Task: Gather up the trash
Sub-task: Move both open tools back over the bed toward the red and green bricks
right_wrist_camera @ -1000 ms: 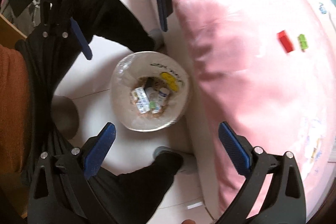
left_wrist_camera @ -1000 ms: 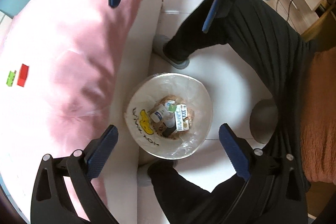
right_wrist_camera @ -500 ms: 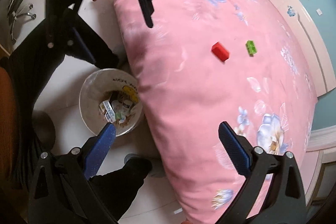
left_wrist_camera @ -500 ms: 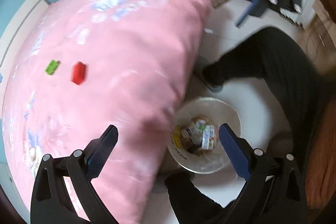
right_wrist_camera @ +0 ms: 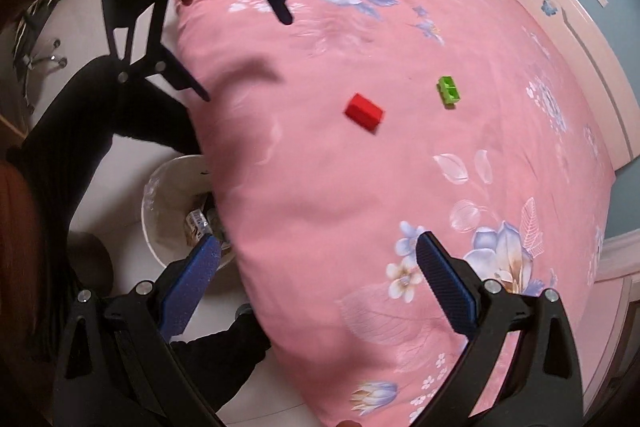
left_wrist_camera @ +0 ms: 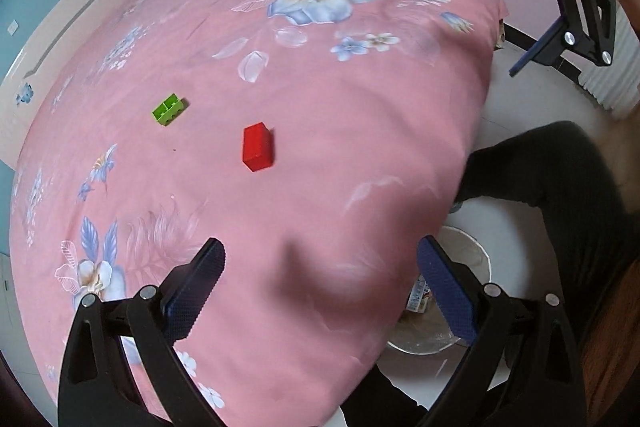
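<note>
A red block (left_wrist_camera: 258,146) (right_wrist_camera: 363,112) and a green block (left_wrist_camera: 169,109) (right_wrist_camera: 449,90) lie apart on the pink flowered bed cover (left_wrist_camera: 320,87) (right_wrist_camera: 400,167). My left gripper (left_wrist_camera: 320,291) hangs open over the cover, well short of the red block, with nothing between its fingers. Open and empty too, my right gripper (right_wrist_camera: 320,275) hovers over the bed's edge. Each gripper shows in the other's view, the right one (left_wrist_camera: 460,7) and the left one (right_wrist_camera: 244,51). A white trash bin (left_wrist_camera: 466,251) (right_wrist_camera: 168,195) with wrappers inside stands on the floor beside the bed, half hidden by the cover.
A person's dark trouser legs (left_wrist_camera: 560,179) (right_wrist_camera: 80,131) stand around the bin on the pale floor. A wooden headboard (left_wrist_camera: 60,27) (right_wrist_camera: 568,27) backs onto a blue wall. Chair castors (right_wrist_camera: 44,55) are at far left.
Both grippers have swung up from over the bin to over the bed. The bin has slid to the edge of each view, and the two blocks have come toward the middle.
</note>
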`<state>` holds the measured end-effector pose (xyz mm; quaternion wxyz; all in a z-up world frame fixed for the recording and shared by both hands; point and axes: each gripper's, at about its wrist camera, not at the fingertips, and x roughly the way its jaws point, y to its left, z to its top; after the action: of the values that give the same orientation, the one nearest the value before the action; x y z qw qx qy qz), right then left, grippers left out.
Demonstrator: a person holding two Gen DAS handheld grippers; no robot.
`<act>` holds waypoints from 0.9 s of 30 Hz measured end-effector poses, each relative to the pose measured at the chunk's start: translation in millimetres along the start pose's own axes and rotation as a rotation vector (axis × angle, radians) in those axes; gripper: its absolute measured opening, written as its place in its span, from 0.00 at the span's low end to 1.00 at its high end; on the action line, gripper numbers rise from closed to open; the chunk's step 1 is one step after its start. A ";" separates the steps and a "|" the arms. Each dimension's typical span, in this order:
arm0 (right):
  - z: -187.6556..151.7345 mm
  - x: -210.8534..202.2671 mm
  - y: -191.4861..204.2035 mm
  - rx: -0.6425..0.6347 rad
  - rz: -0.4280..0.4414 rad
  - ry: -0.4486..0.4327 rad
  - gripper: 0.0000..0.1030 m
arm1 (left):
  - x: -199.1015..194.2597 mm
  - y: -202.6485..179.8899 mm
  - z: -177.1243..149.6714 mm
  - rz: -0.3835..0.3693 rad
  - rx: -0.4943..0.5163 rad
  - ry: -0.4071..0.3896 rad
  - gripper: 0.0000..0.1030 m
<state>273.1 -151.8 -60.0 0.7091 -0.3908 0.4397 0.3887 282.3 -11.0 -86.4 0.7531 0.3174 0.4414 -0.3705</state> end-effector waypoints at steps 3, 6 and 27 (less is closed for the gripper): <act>0.5 3.8 -13.5 0.027 0.006 0.000 0.93 | 4.4 11.0 8.5 0.003 -0.009 0.003 0.95; -1.2 11.1 -33.2 0.071 0.020 0.006 0.93 | 11.5 21.8 19.7 -0.002 -0.030 0.008 0.95; 20.9 71.3 -123.0 0.140 0.106 -0.002 0.93 | 70.2 61.0 65.7 -0.094 -0.149 0.033 0.95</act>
<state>412.0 -166.5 -93.5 0.7136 -0.3163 0.4851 0.3943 385.2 -51.4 -113.5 0.7491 0.2452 0.4945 -0.3663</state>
